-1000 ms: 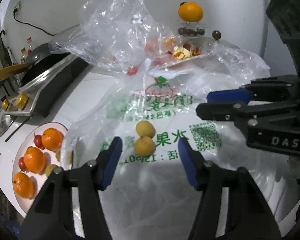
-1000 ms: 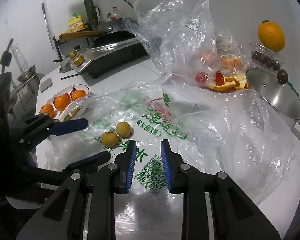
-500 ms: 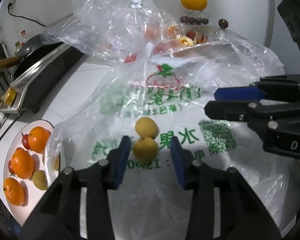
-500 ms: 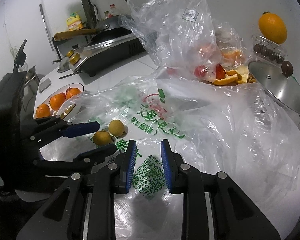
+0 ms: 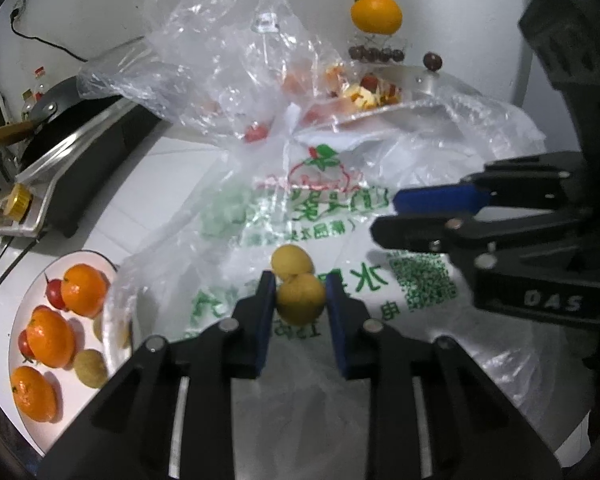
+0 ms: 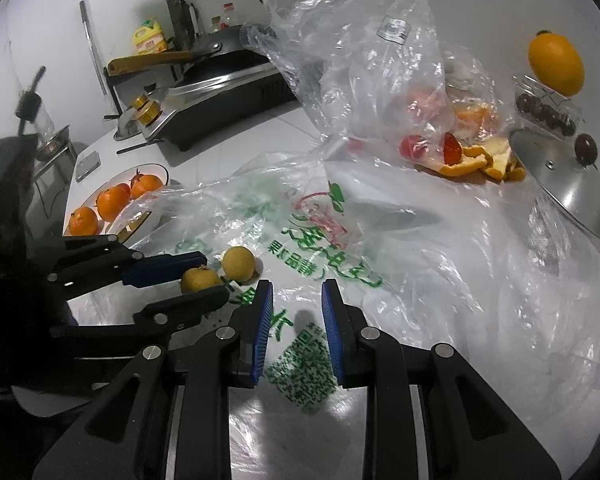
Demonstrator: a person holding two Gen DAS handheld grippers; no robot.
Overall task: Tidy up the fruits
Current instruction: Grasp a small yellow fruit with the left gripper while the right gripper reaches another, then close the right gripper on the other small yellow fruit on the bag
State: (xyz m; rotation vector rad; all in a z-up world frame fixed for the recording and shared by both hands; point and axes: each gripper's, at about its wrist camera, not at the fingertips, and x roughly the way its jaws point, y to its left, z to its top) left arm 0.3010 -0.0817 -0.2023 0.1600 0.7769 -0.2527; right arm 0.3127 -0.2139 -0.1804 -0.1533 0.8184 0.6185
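My left gripper (image 5: pixel 301 300) has just been closing, and its blue pads now pinch the nearer yellow fruit (image 5: pixel 300 298) on both sides. That fruit sits on the printed plastic bag (image 5: pixel 324 216), which I take as my landmark. A second yellow fruit (image 5: pixel 291 261) lies on the bag too, touching the held one on its far side. My right gripper (image 6: pixel 296 320) hangs over the bag's near part (by the green QR code), jaws drawn as narrow as they go with nothing between them, though a slit shows. Left of the bag, a white plate (image 5: pixel 20 308) carries mandarins (image 5: pixel 84 290), its near rim tucked under the bag's edge. Beyond the bag stands a crumpled clear bag (image 5: pixel 228 52), and behind that an orange (image 5: pixel 376 12) on a clear container.
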